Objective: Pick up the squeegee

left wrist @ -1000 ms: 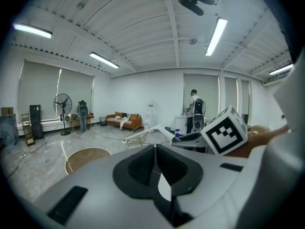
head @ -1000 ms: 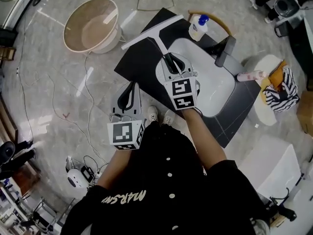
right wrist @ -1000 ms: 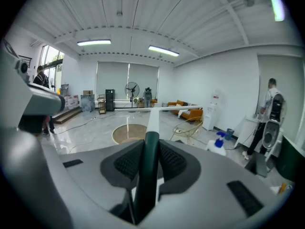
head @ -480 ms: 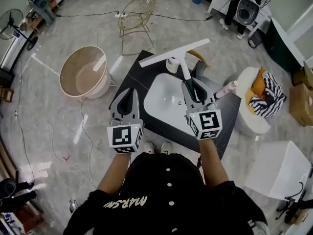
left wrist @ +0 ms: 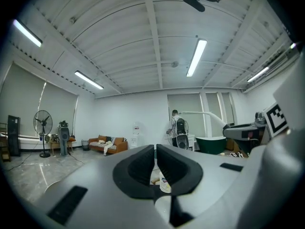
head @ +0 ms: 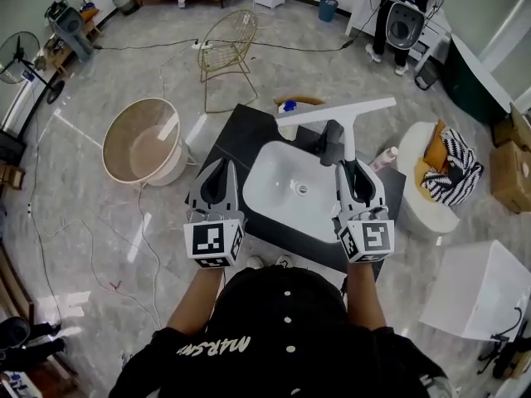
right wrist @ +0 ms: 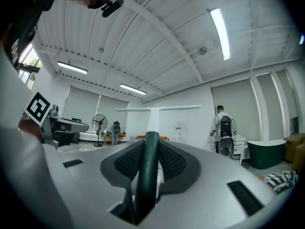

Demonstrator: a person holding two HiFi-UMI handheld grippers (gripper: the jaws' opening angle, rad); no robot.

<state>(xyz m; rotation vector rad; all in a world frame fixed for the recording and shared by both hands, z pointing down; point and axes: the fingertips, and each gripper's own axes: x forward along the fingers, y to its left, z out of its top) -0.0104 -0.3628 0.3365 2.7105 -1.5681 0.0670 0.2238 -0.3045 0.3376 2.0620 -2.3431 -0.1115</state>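
- Clamping the squeegee (head: 340, 111) by its green handle, right gripper (head: 354, 169) jaws tight (white blade out front).
- Left gripper (head: 221, 171): jaws together, empty.
- Shirt (head: 282, 338) lettering starts "MARS".

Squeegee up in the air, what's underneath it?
Under the squeegee, held by the right hand-held gripper, you can see the black faucet and the white sink. Its blade covers most of a blue-capped bottle, so the rest of that bottle can't be seen.
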